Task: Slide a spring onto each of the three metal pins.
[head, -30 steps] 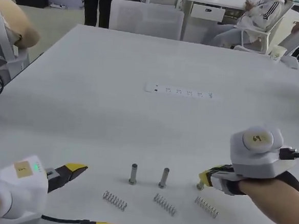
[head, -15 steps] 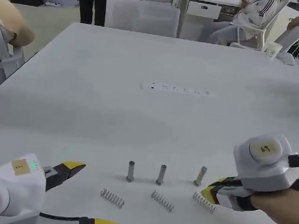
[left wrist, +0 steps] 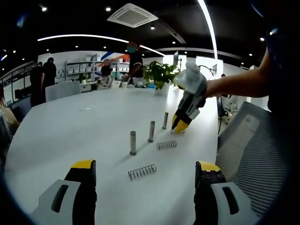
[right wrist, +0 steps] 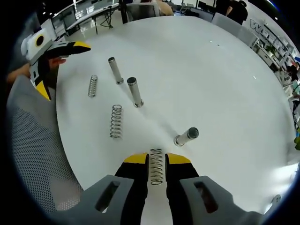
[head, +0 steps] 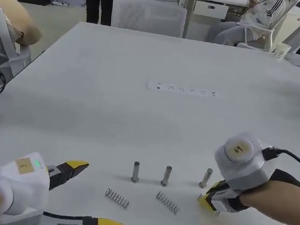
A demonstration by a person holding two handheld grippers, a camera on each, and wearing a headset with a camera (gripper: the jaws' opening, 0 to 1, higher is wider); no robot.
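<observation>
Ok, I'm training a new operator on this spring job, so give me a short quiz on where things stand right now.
1. How many springs lie loose on the table, outside any jaws?
2. What sits between the jaws of the right gripper? A) a pin B) a spring C) nothing
3. True or false: one of the three pins already carries a spring.
Key: 1) two; 2) B; 3) false.

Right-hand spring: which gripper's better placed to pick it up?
Right. The right gripper has its jaws straddling that spring, beside its pin. The left gripper hangs open, farther back.
</observation>
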